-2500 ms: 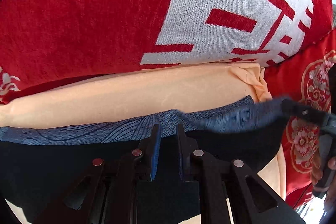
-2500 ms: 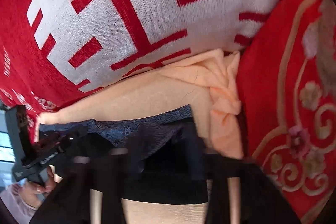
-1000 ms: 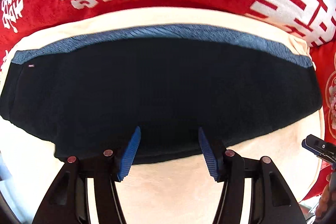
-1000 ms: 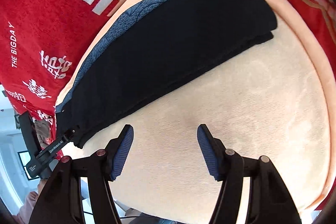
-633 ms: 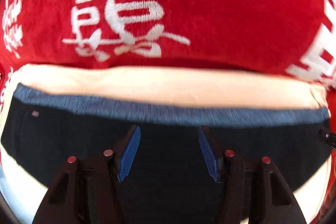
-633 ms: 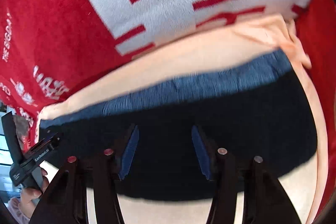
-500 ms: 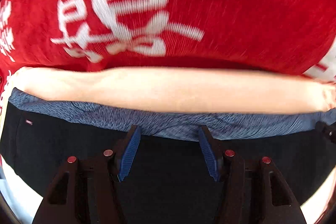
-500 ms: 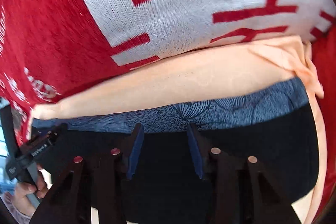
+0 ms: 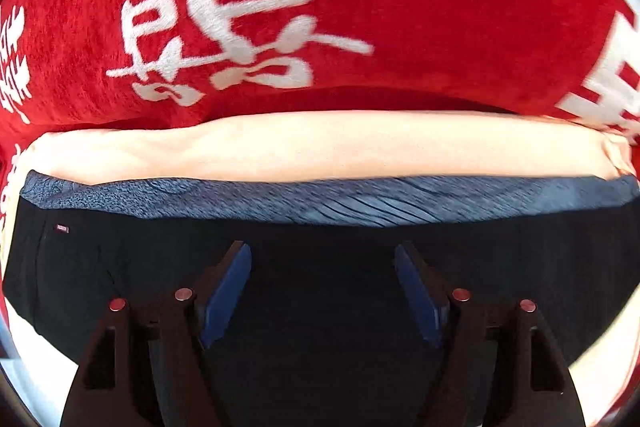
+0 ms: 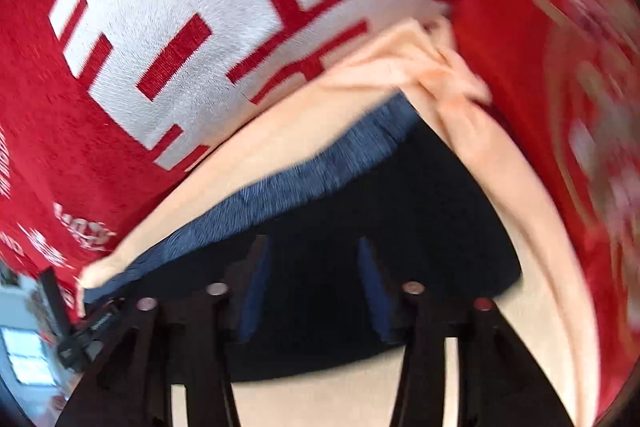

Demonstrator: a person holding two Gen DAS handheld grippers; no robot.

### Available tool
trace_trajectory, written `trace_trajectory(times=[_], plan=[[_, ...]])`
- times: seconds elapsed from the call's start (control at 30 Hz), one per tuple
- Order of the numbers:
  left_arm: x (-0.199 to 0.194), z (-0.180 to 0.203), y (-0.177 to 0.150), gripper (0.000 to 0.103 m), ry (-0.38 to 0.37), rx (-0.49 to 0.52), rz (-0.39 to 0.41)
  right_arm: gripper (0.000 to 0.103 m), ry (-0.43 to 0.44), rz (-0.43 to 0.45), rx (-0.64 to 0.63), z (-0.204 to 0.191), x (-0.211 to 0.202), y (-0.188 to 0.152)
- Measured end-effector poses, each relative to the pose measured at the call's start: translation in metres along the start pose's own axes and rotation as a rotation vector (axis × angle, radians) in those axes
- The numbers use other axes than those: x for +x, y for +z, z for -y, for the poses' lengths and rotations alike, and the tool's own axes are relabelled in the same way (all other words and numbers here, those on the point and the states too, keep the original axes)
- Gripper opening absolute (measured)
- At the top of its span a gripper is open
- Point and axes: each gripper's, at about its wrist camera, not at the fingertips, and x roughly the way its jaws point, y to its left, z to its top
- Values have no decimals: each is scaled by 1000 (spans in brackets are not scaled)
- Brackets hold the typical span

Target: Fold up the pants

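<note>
Left gripper (image 9: 322, 259): I see jaws spread wide, blue pads (image 9: 226, 291) angled outward toward 11 and 1 o'clock, nothing between them. Right gripper (image 10: 310, 251): jaws apart too, a bit narrower, nothing clamped, frame motion-blurred. From the right wrist cam I spot the left gripper's body at 8 o'clock, near the edge.

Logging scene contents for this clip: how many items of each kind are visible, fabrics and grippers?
Pants, black with a blue-grey band: 1
Peach cloth under them: 1
Red blanket with white characters: 1
Red cushion with floral pattern: 1
Grippers, left gripper and right gripper, both open: 2
Total: 6
</note>
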Motion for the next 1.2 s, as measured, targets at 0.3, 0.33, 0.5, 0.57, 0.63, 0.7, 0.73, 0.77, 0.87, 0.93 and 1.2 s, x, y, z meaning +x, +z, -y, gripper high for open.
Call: trace_trajectory(times=[0.3,0.33,0.5,0.57,0.63,0.7,0.73,0.77,0.87,0.93,1.2], plan=[[-22,40,-22,75,-70,79,-29,50,-56,20,332,81,-11,-7],[-23,42,-24,75,-75,83,-29,50,-36,28,362,89,-13,-8],[-31,62,-31,75,-79,126,-35,12,28,30,234,72,-11,5],[-41,77,-26,75,-115,144,-7,7,32,22,180,60,-8,10],[-52,90,-26,75,-156,168,9,7,57,37,179,60,-18,9],[-57,105,-30,75,-181,209,4,7,55,36,167,62,-24,3],[-51,107,-26,75,-184,225,-9,7,34,23,156,64,-21,-1],[-43,110,-28,75,-182,241,-32,7,10,9,144,66,-16,-3],[-26,119,-49,76,-148,279,-81,7,-39,-17,84,69,0,-5],[-33,118,-55,76,-140,313,-35,9,-63,-5,40,62,-1,-6],[-53,64,-71,76,-185,150,-132,23,125,-107,87,52,-18,-39]])
